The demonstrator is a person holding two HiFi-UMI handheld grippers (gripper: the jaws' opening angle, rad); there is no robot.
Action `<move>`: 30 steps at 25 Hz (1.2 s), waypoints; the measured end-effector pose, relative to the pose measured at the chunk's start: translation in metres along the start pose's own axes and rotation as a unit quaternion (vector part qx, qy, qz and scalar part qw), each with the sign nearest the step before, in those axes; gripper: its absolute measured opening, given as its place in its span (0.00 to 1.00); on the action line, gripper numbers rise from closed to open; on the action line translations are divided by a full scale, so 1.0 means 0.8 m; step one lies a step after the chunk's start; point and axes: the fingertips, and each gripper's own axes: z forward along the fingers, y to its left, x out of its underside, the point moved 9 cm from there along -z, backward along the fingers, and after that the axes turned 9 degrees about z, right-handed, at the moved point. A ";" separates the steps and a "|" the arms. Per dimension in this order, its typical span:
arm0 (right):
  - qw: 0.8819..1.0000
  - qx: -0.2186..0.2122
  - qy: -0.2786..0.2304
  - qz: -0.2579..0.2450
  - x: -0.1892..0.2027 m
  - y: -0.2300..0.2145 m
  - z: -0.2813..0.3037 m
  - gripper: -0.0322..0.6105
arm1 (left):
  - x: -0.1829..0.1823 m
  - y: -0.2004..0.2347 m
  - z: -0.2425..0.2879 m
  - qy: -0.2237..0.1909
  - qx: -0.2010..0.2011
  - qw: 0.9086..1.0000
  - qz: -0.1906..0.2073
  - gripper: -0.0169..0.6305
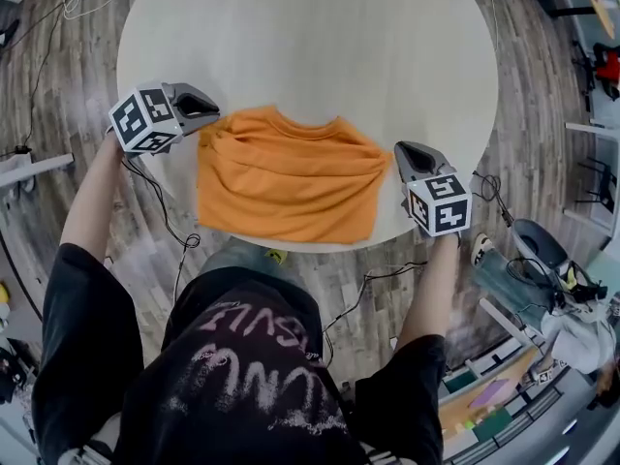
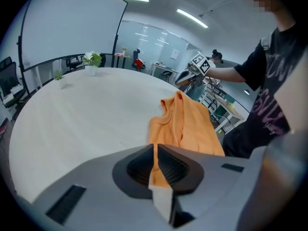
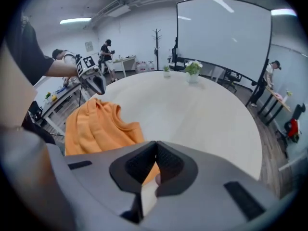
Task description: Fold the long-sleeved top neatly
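An orange long-sleeved top [image 1: 286, 177] lies bunched on the round pale table [image 1: 320, 46], near its front edge. My left gripper [image 1: 215, 116] is at the top's left edge. In the left gripper view its jaws [image 2: 155, 146] stand almost together with orange cloth [image 2: 187, 124] pinched in the narrow slit. At the top's right edge my right gripper [image 1: 399, 151] has cloth folds running toward its tips. Its jaws [image 3: 156, 143] meet at the tips over the edge of the top [image 3: 94, 126].
The top hangs close to the table's near rim, with wooden floor and cables [image 1: 179, 245] below. Small potted plants [image 2: 91, 59] stand at the table's far side. Desks, chairs and people [image 3: 107, 49] fill the room behind.
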 end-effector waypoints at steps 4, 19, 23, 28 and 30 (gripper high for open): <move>0.999 -0.028 -0.014 -0.036 -0.002 0.017 -0.021 0.10 | -0.024 -0.032 -0.007 -0.011 0.015 0.998 0.053 0.09; 0.971 -0.093 0.119 -0.183 0.022 0.077 0.034 0.15 | -0.031 -0.063 0.029 0.075 0.089 0.983 0.145 0.08; 0.976 -0.091 0.093 -0.176 0.022 0.089 0.007 0.07 | -0.025 -0.074 0.002 0.031 0.074 0.989 0.122 0.07; 0.984 -0.070 0.059 -0.150 0.006 0.063 0.007 0.07 | -0.017 -0.043 -0.013 -0.027 0.033 0.998 0.053 0.07; 0.986 -0.054 0.064 -0.145 0.008 0.058 0.018 0.07 | -0.007 -0.035 -0.009 -0.029 0.021 0.999 0.028 0.07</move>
